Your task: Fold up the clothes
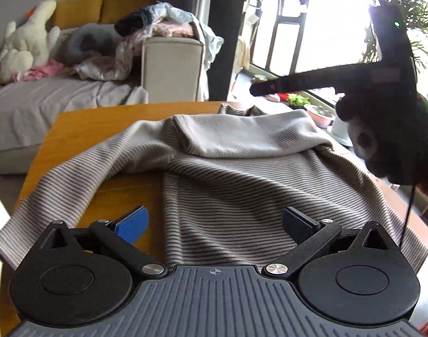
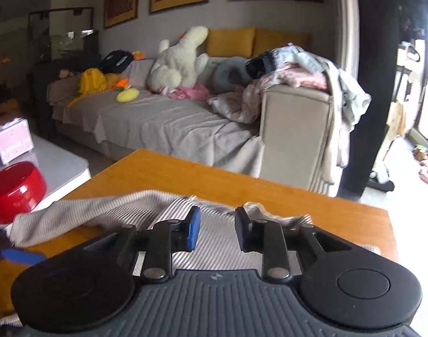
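The striped shirt [image 1: 230, 185], grey-beige with fine dark lines, lay rumpled on the wooden counter [image 1: 101, 123]. One portion was turned over across its far part, showing a plain pale inner face. We saw its long axis run roughly from the near edge of the counter away toward the window, while one sleeve trailed off to the left, toward the counter's edge.

The left gripper [image 1: 216, 224] hovered above the near body of the shirt, its fingers spread wide and holding nothing. The right gripper [image 2: 217, 230] stood with a clear gap between its fingers, low over the fabric; we saw no cloth pinched between them.

Only the left wrist view showed the folded-over portion and the right device raised against the window. Only the right wrist view showed the red bowl [image 2: 15, 191] and the sofa [image 2: 163, 120] with its white plush toy [image 2: 180, 61].
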{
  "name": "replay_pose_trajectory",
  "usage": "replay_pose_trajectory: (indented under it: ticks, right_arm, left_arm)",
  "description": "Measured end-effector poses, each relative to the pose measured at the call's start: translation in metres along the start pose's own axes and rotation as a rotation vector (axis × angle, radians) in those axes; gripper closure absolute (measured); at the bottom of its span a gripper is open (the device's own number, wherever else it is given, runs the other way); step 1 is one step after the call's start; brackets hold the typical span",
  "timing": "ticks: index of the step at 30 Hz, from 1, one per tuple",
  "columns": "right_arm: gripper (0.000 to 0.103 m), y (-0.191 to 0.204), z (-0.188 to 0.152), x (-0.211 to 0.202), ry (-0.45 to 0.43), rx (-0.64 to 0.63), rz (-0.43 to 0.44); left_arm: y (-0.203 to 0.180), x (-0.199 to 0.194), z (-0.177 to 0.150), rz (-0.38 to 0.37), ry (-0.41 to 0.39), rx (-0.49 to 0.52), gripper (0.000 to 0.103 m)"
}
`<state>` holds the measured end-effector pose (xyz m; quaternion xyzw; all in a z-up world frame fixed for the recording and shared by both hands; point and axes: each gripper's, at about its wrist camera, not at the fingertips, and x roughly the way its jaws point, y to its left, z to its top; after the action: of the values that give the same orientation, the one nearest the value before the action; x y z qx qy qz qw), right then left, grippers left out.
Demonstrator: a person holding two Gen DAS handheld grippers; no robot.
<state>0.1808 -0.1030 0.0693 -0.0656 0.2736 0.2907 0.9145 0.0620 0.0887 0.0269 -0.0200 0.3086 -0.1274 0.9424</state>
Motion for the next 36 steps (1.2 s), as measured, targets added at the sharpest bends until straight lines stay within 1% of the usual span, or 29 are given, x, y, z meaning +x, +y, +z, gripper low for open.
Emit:
replay_pose_trajectory:
  ticks: [1, 4, 8, 10, 12, 13, 14, 15, 18, 20, 21, 22, 23, 24, 26, 30, 33, 36]
  right_arm:
    - [0.077, 0.007, -0.005, 0.003, 0.024, 0.017, 0.049]
    - [0.077, 0.032, -0.019, 0.014, 0.077, 0.028, 0.148]
    - [0.077, 0.067, -0.026, 0.026, 0.092, -0.027, 0.199]
    - [0.077, 0.074, -0.025, 0.028, 0.091, -0.028, 0.215]
    - [0.076, 0.079, -0.022, 0.029, 0.089, -0.025, 0.229]
    - [0.075, 0.082, -0.022, 0.028, 0.086, -0.024, 0.236]
    - [0.073, 0.085, -0.021, 0.027, 0.086, -0.025, 0.24]
    - [0.073, 0.087, -0.021, 0.026, 0.085, -0.026, 0.243]
    - [0.068, 0.087, -0.022, 0.022, 0.079, -0.032, 0.248]
    - [0.061, 0.084, -0.024, 0.016, 0.068, -0.033, 0.242]
    - [0.06, 0.082, -0.026, 0.014, 0.067, -0.03, 0.234]
    - [0.06, 0.078, -0.028, 0.012, 0.069, -0.024, 0.223]
    - [0.06, 0.075, -0.03, 0.011, 0.072, -0.016, 0.213]
    - [0.06, 0.071, -0.032, 0.009, 0.075, -0.006, 0.203]
    - [0.06, 0.06, -0.037, 0.004, 0.077, 0.019, 0.18]
    - [0.06, 0.038, -0.044, -0.007, 0.063, 0.066, 0.121]
    - [0.059, 0.019, -0.043, -0.018, 0.037, 0.111, 0.067]
    - [0.058, 0.003, -0.046, -0.028, 0.014, 0.158, 0.024]
  left_arm:
    - [0.006, -0.004, -0.001, 0.026, -0.003, -0.007, 0.0]
    - [0.026, -0.023, -0.005, 0.131, -0.02, -0.025, 0.0]
    - [0.048, -0.047, -0.018, 0.268, -0.006, 0.025, 0.0]
    - [0.058, -0.055, -0.026, 0.325, 0.022, 0.045, 0.001]
    - [0.069, -0.058, -0.033, 0.364, 0.052, 0.026, 0.008]
    - [0.076, -0.059, -0.036, 0.375, 0.066, -0.003, 0.012]
    - [0.082, -0.06, -0.038, 0.371, 0.074, -0.036, 0.022]
    - [0.086, -0.059, -0.037, 0.353, 0.07, -0.07, 0.026]
    - [0.098, -0.056, -0.035, 0.299, 0.058, -0.168, 0.027]
    - [0.098, -0.051, -0.03, 0.262, 0.044, -0.182, 0.028]
    - [0.097, -0.047, -0.028, 0.252, 0.043, -0.182, 0.032]
    - [0.097, -0.043, -0.025, 0.249, 0.045, -0.18, 0.04]
    - [0.096, -0.039, -0.023, 0.247, 0.05, -0.178, 0.063]
    - [0.095, -0.033, -0.02, 0.246, 0.055, -0.18, 0.081]
    - [0.09, -0.03, -0.014, 0.227, 0.038, -0.175, 0.089]
    - [0.06, -0.04, 0.009, 0.15, -0.055, -0.091, 0.092]
    - [0.034, -0.049, 0.028, 0.076, -0.127, -0.041, 0.093]
    - [0.011, -0.049, 0.041, 0.004, -0.155, -0.024, 0.093]
